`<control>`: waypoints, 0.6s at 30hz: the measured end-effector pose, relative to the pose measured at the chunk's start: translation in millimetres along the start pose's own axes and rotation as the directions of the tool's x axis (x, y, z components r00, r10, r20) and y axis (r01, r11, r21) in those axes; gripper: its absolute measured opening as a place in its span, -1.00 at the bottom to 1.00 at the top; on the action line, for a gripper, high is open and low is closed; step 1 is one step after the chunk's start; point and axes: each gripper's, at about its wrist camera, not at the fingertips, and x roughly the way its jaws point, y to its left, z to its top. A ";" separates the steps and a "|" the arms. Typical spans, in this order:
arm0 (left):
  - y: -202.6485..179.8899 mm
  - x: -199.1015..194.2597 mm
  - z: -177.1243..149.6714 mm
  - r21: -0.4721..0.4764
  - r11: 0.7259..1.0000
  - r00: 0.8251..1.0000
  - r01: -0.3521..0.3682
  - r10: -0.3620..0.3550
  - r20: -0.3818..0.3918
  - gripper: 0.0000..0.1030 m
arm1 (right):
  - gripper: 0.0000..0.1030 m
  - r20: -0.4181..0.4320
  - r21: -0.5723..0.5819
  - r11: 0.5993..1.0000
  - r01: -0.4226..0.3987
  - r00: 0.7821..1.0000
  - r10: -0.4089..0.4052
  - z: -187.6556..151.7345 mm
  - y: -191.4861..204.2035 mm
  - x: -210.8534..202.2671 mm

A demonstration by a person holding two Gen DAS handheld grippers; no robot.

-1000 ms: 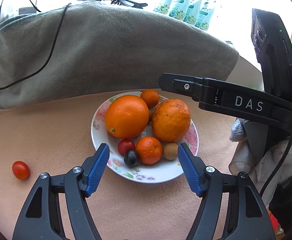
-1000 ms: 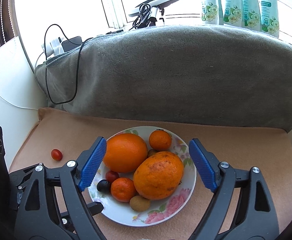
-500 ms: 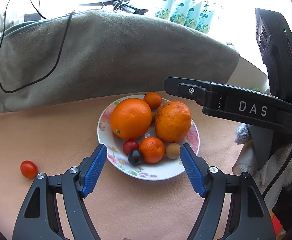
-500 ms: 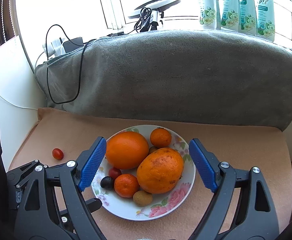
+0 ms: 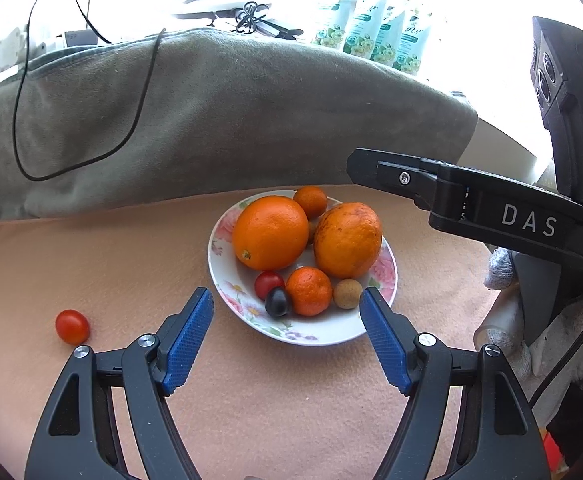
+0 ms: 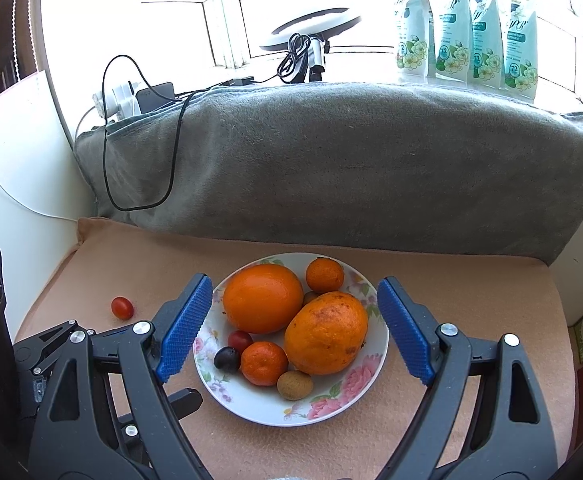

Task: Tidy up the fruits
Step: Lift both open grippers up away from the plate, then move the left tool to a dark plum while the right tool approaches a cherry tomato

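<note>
A floral white plate on the peach cloth holds two big oranges, two small mandarins, a cherry tomato, a dark grape and a brown longan. A loose cherry tomato lies on the cloth left of the plate. My left gripper is open and empty just before the plate's near rim. My right gripper is open and empty above the plate.
A grey blanket roll with a black cable bounds the far side. Detergent pouches and a charger stand on the sill. The right gripper's arm crosses the left view at the right. A white wall is at the left.
Both grippers have drawn back a little from the plate, so the plate and loose tomato sit farther off in both views. Both stayed open. No fruit moved.
</note>
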 end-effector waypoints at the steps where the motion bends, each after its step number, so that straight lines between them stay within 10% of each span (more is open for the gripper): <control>1: 0.1 -0.9 0.1 -0.001 1.000 1.000 -0.001 0.001 0.002 0.48 | 0.69 0.001 -0.002 1.000 0.008 1.000 -0.008 -0.1 1.8 -1.6; 18: 16.3 -29.2 -16.3 -0.041 0.998 0.999 -0.038 0.039 0.028 0.50 | 0.69 0.092 -0.109 0.993 0.056 0.995 -0.046 -0.6 42.1 -46.2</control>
